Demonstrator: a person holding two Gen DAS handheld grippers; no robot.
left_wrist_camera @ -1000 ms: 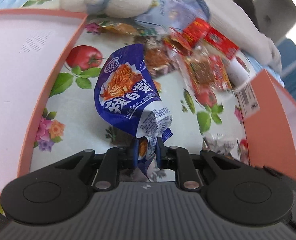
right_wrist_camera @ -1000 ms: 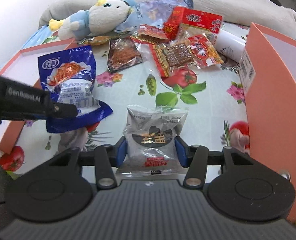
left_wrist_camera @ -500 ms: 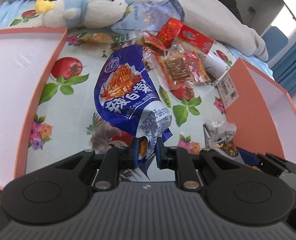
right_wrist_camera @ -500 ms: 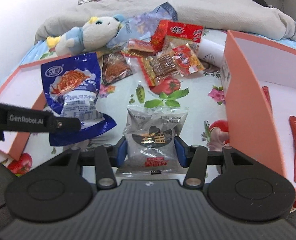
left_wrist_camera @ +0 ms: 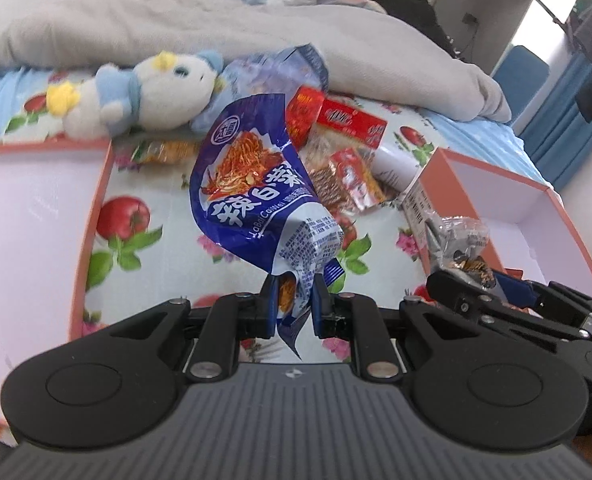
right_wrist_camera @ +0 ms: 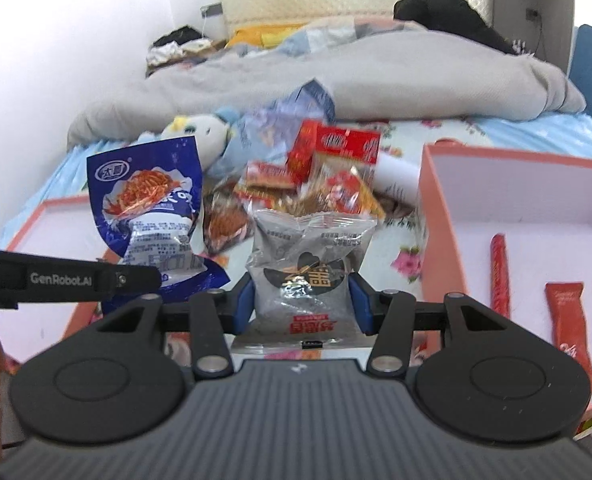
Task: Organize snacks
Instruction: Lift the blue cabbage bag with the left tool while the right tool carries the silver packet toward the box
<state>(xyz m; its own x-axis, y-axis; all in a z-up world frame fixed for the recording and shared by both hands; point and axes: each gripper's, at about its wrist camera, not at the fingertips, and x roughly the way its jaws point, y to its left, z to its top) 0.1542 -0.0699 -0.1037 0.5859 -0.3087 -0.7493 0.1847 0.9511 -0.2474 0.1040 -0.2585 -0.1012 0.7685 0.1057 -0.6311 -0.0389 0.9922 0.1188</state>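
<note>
My left gripper (left_wrist_camera: 293, 304) is shut on the bottom edge of a blue snack bag (left_wrist_camera: 251, 184) and holds it up above the flowered cloth; the bag also shows in the right wrist view (right_wrist_camera: 151, 208). My right gripper (right_wrist_camera: 302, 306) is shut on a grey snack packet (right_wrist_camera: 308, 268), lifted near the wall of the right orange box (right_wrist_camera: 436, 216); that packet also shows in the left wrist view (left_wrist_camera: 458, 236). A pile of red snack packets (left_wrist_camera: 344, 148) lies at the back middle of the cloth. Two red packets (right_wrist_camera: 568, 316) lie inside the right box.
A second orange box (left_wrist_camera: 91, 216) lies at the left. A plush toy (left_wrist_camera: 143, 96) and a pale blue bag (left_wrist_camera: 279, 68) lie behind the pile. A white bottle (left_wrist_camera: 396, 166) lies next to the right box. A grey blanket (left_wrist_camera: 215, 28) covers the bed behind.
Both grippers have risen and tilted up with their packets, so more of the bed and room shows. The right gripper now looks over the right box's inside.
</note>
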